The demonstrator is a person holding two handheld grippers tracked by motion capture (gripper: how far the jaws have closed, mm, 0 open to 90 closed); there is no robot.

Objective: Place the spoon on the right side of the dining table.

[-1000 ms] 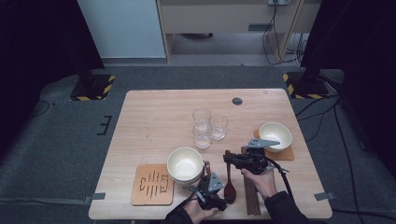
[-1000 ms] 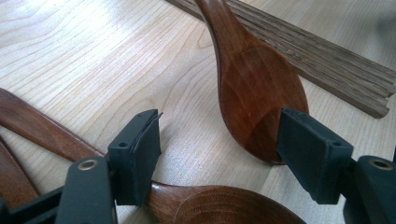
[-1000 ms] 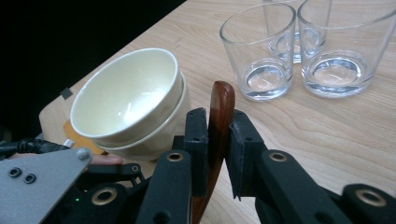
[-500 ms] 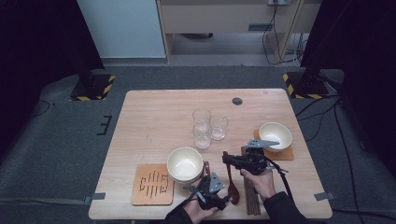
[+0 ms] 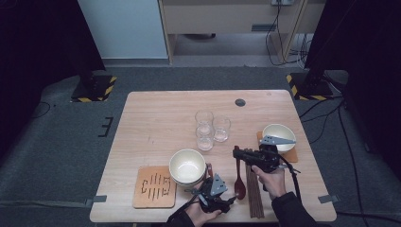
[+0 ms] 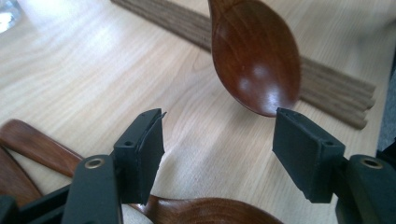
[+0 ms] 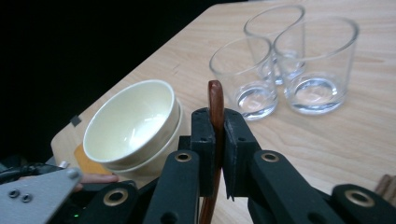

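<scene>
Near the tabletop's [image 5: 156,118] near edge, the left gripper [image 5: 211,194] hovers with jaws apart and nothing between them; they have just been closing a little. The wooden spoon's bowl [image 6: 256,56] lies just beyond its far jaw tip, seemingly not touching. To the right, the right gripper [image 7: 218,154] is clamped on the wooden spoon [image 5: 239,176] by its handle, beside the chopsticks [image 5: 253,194].

The high view looks forward and down over the whole tabletop [image 5: 156,123]. Both gripper views sit low along their jaws; all share the spoon [image 5: 239,182] [image 6: 257,56] [image 7: 215,107].
</scene>
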